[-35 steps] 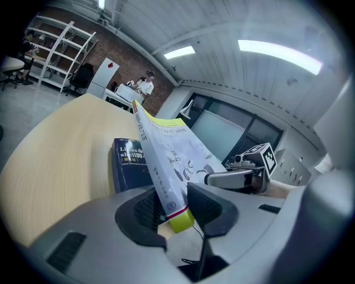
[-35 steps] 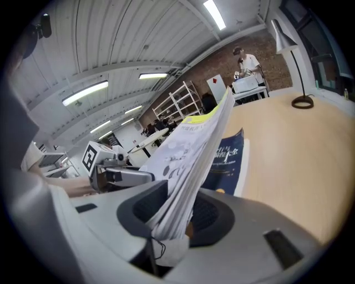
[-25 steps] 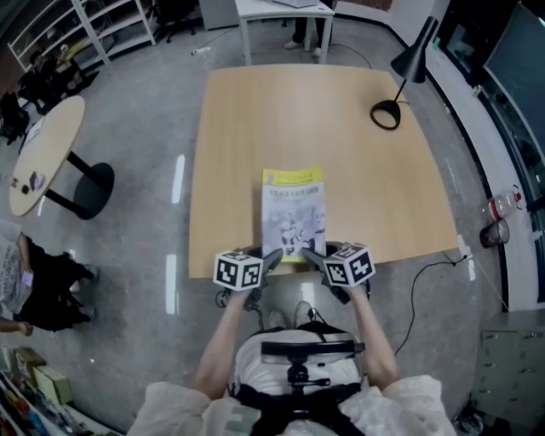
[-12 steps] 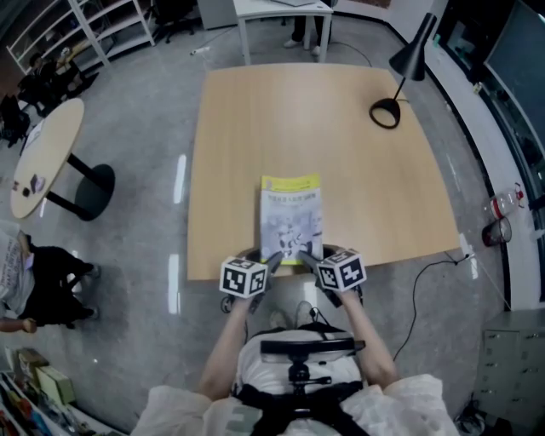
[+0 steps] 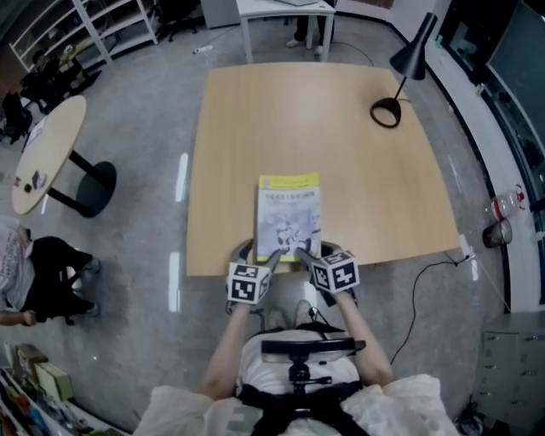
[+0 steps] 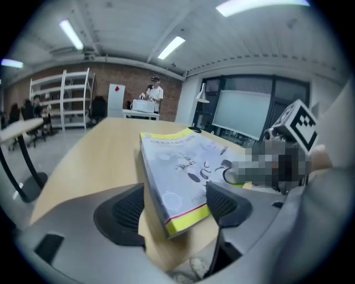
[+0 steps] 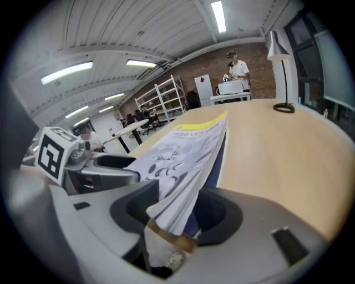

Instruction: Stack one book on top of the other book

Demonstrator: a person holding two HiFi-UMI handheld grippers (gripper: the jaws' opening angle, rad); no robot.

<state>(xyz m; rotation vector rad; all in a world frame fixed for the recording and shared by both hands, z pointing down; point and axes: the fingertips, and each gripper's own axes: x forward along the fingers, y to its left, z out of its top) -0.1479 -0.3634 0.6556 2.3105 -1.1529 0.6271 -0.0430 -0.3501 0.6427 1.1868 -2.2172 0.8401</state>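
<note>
A book [image 5: 289, 215] with a grey-white cover and a yellow band lies near the front edge of the wooden table [image 5: 238, 128]. In the right gripper view a blue book [image 7: 217, 161] shows under it, edges aligned. My left gripper [image 5: 269, 255] has its jaws opening around the top book's near left corner [image 6: 180, 213], and the pads [image 6: 131, 212] stand off it. My right gripper [image 5: 305, 255] is opening too, with the stack's near right corner [image 7: 177, 205] loose between its pads [image 7: 213, 213].
A black desk lamp [image 5: 400, 77] stands at the table's far right corner. A round side table [image 5: 47, 153] is off to the left and a white table [image 5: 285, 10] lies beyond. A person [image 6: 153, 91] stands far behind. A cable [image 5: 426, 272] trails on the floor to the right.
Both grippers have drawn closer together and a little back toward the table's front edge. The book has hardly shifted.
</note>
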